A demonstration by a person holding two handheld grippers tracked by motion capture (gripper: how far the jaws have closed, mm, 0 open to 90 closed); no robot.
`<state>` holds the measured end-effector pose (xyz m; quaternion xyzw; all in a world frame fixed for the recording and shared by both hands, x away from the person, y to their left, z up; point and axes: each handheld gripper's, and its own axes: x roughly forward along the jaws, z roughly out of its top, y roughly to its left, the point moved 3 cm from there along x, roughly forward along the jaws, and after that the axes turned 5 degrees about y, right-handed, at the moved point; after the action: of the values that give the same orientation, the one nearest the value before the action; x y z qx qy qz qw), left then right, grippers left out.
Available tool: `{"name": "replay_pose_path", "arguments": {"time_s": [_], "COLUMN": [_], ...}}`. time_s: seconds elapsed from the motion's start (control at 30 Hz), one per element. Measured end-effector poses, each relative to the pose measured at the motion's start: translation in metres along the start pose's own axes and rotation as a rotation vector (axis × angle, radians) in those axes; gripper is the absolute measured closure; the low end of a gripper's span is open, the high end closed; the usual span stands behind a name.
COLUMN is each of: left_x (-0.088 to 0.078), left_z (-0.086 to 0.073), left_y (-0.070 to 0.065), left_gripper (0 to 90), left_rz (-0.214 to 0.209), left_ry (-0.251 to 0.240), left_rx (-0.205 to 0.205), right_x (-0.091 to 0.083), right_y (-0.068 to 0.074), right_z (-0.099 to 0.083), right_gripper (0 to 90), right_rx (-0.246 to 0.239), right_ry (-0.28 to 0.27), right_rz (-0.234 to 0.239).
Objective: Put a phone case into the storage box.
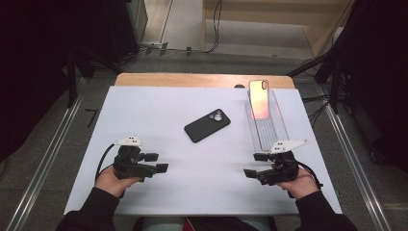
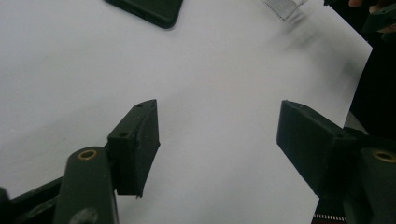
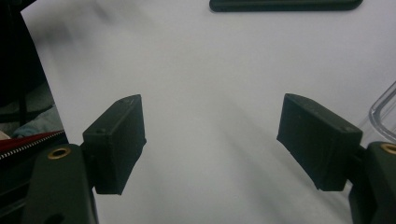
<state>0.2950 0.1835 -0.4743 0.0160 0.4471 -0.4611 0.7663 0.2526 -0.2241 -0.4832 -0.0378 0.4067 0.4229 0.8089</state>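
Hovering low over the white worktop [image 1: 159, 103], both tools waited with nothing between their jaws. The left hand-held gripper [image 1: 162, 162] sat at the lower left of the high view, jaws apart and pointing toward the centre; the right hand-held gripper [image 1: 256, 165] mirrored it at the lower right, jaws likewise apart and empty. In the left gripper view, bare white sheet lay between the pads [image 2: 135, 147], and the same in the right gripper view [image 3: 116, 144].

The black phone [image 1: 207, 125] lay flat and camera-side up just above the middle of the frame, tilted diagonally, well apart from both tools. At the upper right stood a clear tray [image 1: 269, 132], a long narrow trough, with a pinkish-orange phone [image 1: 260, 98] leaning at its far end.

By my reading, the black phone was the likely next pick. Doing it well would mean coming in low, squaring the jaws to its long edges, and closing across the narrow width so it wouldn't skate on the smooth sheet.

Count: two phones, one tray, two tools, one worktop.
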Motion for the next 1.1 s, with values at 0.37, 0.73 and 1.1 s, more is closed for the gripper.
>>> {"name": "replay_pose_path", "arguments": {"time_s": [0.37, 0.73, 1.1], "left_x": [0.009, 0.02, 0.025], "left_z": [0.008, 0.023, 0.039], "left_y": [-0.003, -0.002, -0.004], "left_gripper": [15.5, 12.7, 14.0], "left_rz": [-0.03, -0.022, -0.053], "left_ry": [0.015, 0.038, 0.009], "left_rx": [0.044, 0.068, 0.067], "right_x": [0.002, 0.002, 0.005], "right_y": [0.0, -0.001, -0.001], "right_z": [-0.003, -0.005, -0.006], "right_gripper": [21.3, 21.2, 21.2], "right_rx": [0.003, 0.007, 0.008], "right_ry": [0.005, 0.009, 0.02], "right_rz": [-0.007, -0.005, -0.003]}}
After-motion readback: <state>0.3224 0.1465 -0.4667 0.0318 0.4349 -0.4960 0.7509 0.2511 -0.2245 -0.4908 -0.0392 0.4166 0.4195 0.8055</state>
